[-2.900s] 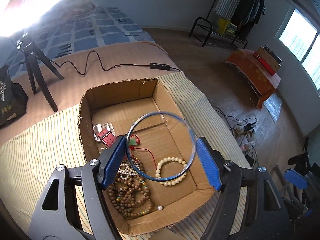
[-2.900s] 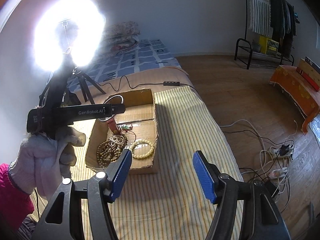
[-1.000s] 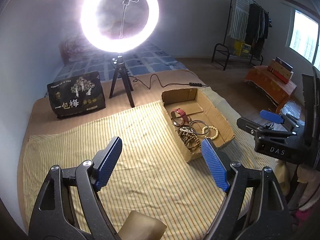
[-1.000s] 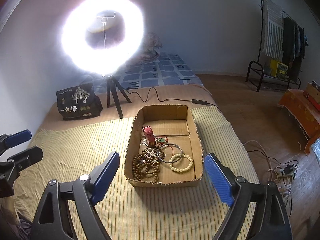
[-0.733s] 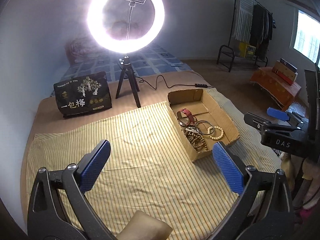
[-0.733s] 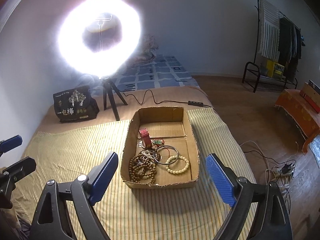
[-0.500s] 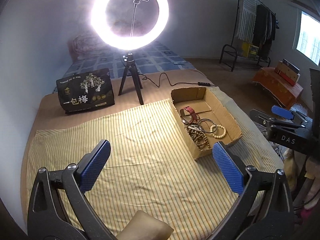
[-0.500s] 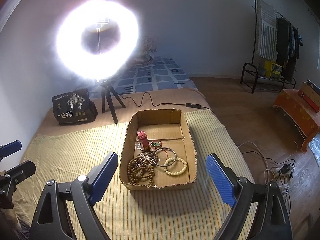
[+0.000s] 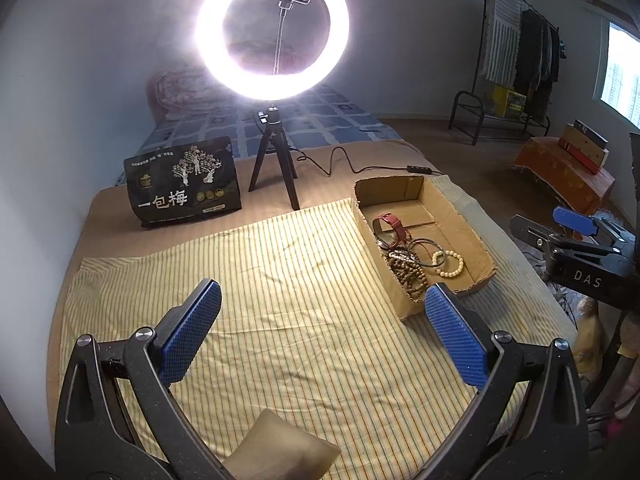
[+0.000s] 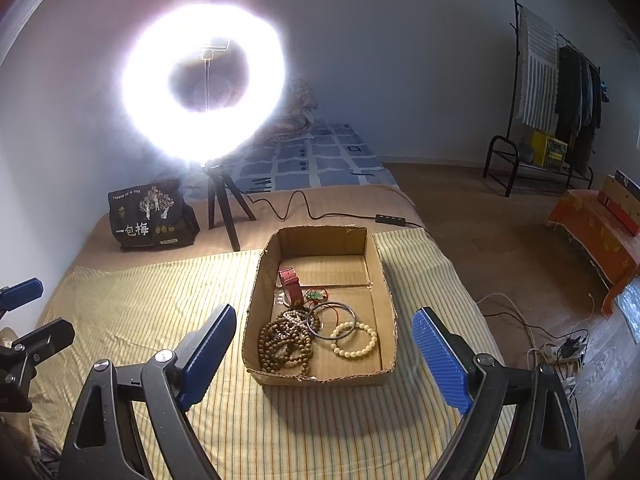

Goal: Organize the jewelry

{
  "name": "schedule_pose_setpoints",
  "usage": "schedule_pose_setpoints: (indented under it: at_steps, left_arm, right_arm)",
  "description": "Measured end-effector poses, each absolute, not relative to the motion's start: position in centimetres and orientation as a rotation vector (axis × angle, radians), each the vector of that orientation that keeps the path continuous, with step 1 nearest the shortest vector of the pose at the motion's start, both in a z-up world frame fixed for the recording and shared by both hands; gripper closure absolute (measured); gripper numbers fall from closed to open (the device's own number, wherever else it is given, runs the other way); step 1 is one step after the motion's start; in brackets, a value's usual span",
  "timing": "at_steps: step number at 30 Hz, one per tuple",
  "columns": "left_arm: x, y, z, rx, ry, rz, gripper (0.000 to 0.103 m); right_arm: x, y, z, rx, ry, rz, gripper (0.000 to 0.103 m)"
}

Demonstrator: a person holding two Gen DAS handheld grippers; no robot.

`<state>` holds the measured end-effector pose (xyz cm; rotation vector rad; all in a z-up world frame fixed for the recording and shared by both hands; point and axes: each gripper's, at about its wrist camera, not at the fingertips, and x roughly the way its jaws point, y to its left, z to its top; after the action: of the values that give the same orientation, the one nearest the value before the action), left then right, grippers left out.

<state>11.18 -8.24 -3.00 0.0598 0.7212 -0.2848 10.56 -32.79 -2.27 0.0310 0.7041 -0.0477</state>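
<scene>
Already gathered, the jewelry [image 10: 316, 328] lies in the cardboard box [image 10: 387, 312], whose long axis runs away from the right gripper [image 10: 322, 354]. That gripper, spread and empty, is nearer; the left gripper [image 9: 320, 330], likewise spread, hangs well left of the box over bare striped cloth [image 9: 280, 300].

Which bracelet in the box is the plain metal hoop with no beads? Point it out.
The thin dark bangle in the cardboard box. It is one smooth ring, lying between the brown wooden bead strands and the cream bead bracelet, both strung from separate beads.
</scene>
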Motion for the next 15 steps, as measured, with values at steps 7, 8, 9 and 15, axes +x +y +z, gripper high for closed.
schedule_pose_setpoints:
  at_steps: [7, 8, 9, 15]
  left_arm:
    - [11.17, -8.27, -3.0, 0.062, 0.719, -0.282, 0.0]
    - [11.16, -8.27, -2.99, 0.064, 0.717, -0.28, 0.0]
    - [11.12, -8.29, -2.97, 0.065, 0.717, -0.278, 0.0]
    - [11.1, -8.34, -3.0, 0.075, 0.708, -0.269, 0.0]
  right_arm:
    - [10.56, -32.83, -2.17, 0.035, 0.702, -0.046, 0.012]
    - [10.56, -32.81, -2.16, 0.035, 0.702, -0.045, 0.012]
    - [10.56, -32.82, -2.17, 0.034, 0.703, -0.045, 0.012]
    - [10.6, -32.7, -2.08, 0.028, 0.704, -0.045, 0.012]
